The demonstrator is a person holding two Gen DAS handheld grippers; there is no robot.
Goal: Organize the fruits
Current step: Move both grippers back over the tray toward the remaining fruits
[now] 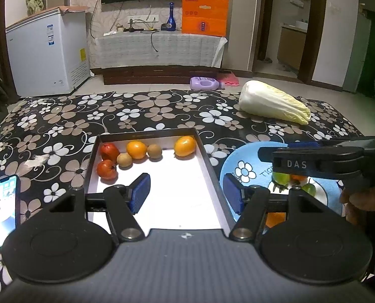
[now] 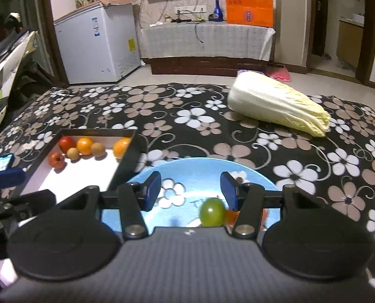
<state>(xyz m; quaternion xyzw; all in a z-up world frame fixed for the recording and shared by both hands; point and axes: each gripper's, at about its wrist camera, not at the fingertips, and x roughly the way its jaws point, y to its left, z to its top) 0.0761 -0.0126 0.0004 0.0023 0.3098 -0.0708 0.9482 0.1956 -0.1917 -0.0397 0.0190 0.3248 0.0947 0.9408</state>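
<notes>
A black-rimmed tray (image 1: 207, 161) with a white floor holds two red fruits (image 1: 107, 168), two brown kiwis (image 1: 154, 150) and two oranges (image 1: 185, 146) along its far end. My left gripper (image 1: 186, 193) hovers open over the tray's bare near half, holding nothing. To the right, a blue plate (image 2: 200, 169) carries a green fruit (image 2: 212, 212) and an orange one (image 2: 231, 216). My right gripper (image 2: 190, 192) is open above the plate. The green fruit lies low by its right finger, touched by no pad. From the left wrist view, the right gripper (image 1: 288, 149) hides part of the plate (image 1: 248, 156).
A large napa cabbage (image 2: 275, 103) lies at the far right of the flowered black cloth. A lit phone (image 1: 4, 209) rests by the tray's left side. A hand (image 1: 359, 202) grips the right gripper's handle. Beyond the table are a white freezer and a TV cabinet.
</notes>
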